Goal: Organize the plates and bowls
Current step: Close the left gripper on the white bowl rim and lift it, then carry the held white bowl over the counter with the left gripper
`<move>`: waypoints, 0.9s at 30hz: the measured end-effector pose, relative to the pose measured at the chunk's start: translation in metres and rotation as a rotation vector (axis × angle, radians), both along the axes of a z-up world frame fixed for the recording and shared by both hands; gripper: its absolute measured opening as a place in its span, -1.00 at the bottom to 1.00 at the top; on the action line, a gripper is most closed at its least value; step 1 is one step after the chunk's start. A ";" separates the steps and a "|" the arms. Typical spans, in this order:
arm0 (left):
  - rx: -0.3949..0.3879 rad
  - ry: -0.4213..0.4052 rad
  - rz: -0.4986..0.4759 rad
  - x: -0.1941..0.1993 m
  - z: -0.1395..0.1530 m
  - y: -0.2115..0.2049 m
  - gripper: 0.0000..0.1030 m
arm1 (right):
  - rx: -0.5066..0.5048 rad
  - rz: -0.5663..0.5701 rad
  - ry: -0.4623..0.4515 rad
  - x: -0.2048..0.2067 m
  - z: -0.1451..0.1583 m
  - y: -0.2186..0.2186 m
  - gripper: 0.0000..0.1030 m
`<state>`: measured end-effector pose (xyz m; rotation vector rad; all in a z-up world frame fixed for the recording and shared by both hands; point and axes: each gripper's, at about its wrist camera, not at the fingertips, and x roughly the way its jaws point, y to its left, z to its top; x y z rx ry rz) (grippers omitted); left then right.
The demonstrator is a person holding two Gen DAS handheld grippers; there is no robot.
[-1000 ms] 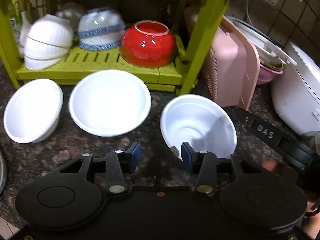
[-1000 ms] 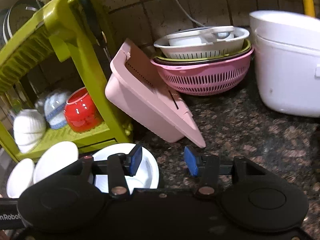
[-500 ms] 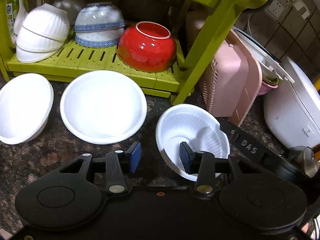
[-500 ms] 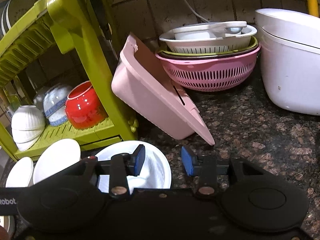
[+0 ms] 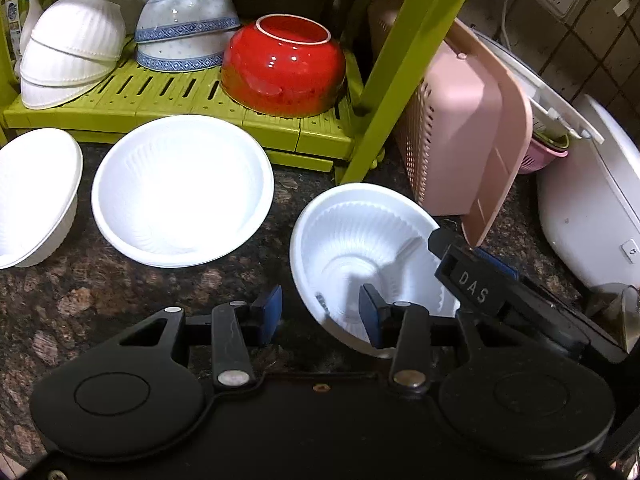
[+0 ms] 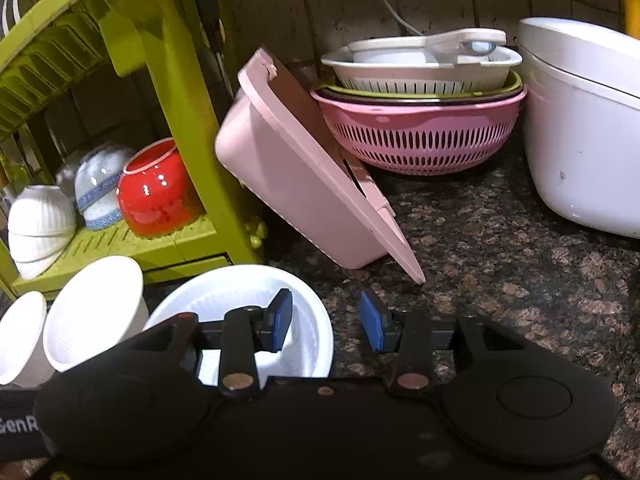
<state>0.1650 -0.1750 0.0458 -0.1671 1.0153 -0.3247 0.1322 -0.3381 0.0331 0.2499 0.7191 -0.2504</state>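
Observation:
Three white bowls stand on the dark granite counter: one at the left (image 5: pixel 36 196), a wide one in the middle (image 5: pixel 180 188) and a ribbed one at the right (image 5: pixel 360 248). My left gripper (image 5: pixel 320 314) is open and straddles the ribbed bowl's near rim, its right pad inside the bowl. My right gripper (image 6: pixel 326 322) is open too and straddles the opposite rim of the ribbed bowl (image 6: pixel 240 292), left pad inside. Behind them, the green rack (image 5: pixel 200 100) holds a red bowl (image 5: pixel 280 68), blue-patterned bowls (image 5: pixel 184 28) and stacked white ribbed bowls (image 5: pixel 68 48), all upside down.
A pink basket (image 6: pixel 296 184) leans against the rack's green post (image 6: pixel 188 128). Right of it sit a pink colander (image 6: pixel 420 136) stacked with other strainers and a white rice cooker (image 6: pixel 580 128). Bare granite (image 6: pixel 500 260) lies in front of the cooker.
Both grippers have moved in on the ribbed bowl. The left one's right pad and the right one's left pad have gone from the rim to inside it. The bowls have not shifted.

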 end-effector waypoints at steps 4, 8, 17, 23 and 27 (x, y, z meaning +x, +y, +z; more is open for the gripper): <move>0.010 0.005 0.023 0.004 -0.003 -0.006 -0.03 | -0.009 0.008 0.023 0.001 -0.007 -0.002 -0.40; 0.024 0.005 0.045 0.010 -0.008 -0.012 -0.08 | -0.015 0.032 0.039 0.000 -0.010 -0.002 -0.64; 0.051 0.026 0.012 0.003 -0.010 -0.020 -0.34 | -0.002 0.121 0.057 -0.022 -0.003 0.002 -0.74; 0.075 0.016 -0.004 -0.023 0.001 -0.013 -0.34 | 0.025 0.176 0.086 -0.046 0.005 0.011 -0.71; 0.114 0.007 0.008 -0.042 0.001 0.003 -0.34 | 0.074 0.225 0.097 -0.062 0.011 0.022 -0.70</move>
